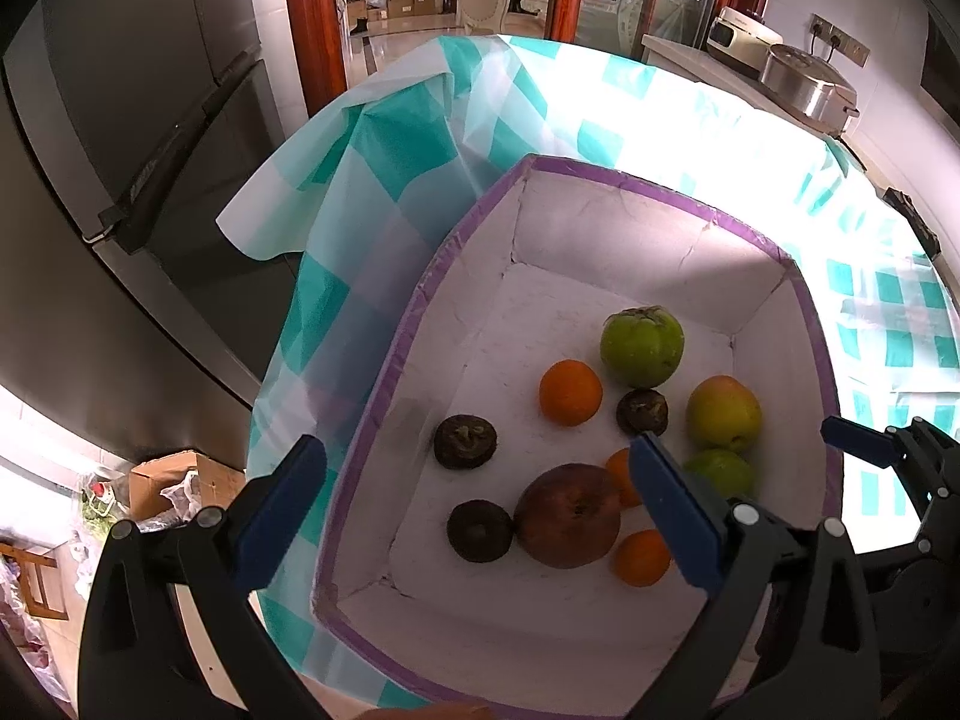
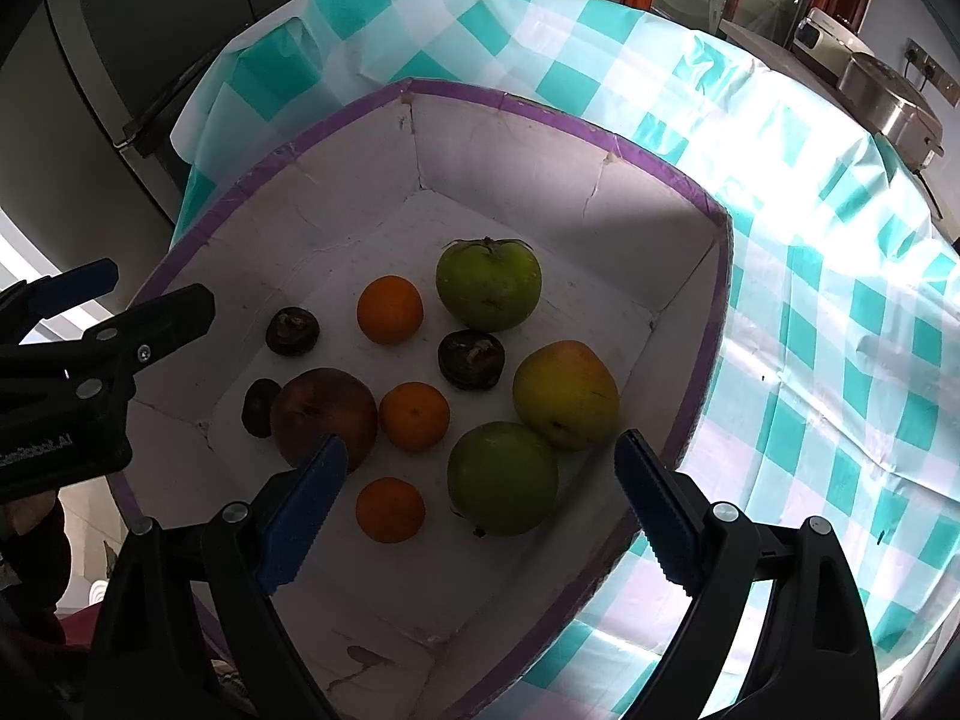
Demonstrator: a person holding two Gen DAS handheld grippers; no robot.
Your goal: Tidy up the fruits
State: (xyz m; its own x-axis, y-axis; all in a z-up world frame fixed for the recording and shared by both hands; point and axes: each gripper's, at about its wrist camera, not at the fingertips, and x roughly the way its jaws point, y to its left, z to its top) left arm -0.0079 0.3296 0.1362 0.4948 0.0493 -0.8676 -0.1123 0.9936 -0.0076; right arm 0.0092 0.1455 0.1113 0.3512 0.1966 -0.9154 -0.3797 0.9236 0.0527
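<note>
A white box with a purple rim (image 1: pixel 384 396) (image 2: pixel 240 192) sits on the teal checked tablecloth (image 1: pixel 372 192) (image 2: pixel 840 360). Inside lie two green fruits (image 2: pixel 489 285) (image 2: pixel 503 477), a yellow-red apple (image 2: pixel 565 394), a brown-red round fruit (image 2: pixel 324 420) (image 1: pixel 569 515), three oranges (image 2: pixel 390 309) (image 2: pixel 414 417) (image 2: pixel 390 509) and three small dark fruits (image 2: pixel 292 330) (image 2: pixel 471 359) (image 2: pixel 259 408). My left gripper (image 1: pixel 477 443) hovers open over the box's left part. Over the near green fruit, my right gripper (image 2: pixel 480 447) is open and holds nothing.
A dark fridge (image 1: pixel 120 180) stands left of the table, whose edge drops off just beside the box. On the floor is a cardboard box (image 1: pixel 162 480). Metal appliances (image 1: pixel 804 84) line the counter at the back right. The cloth to the right of the box is bare.
</note>
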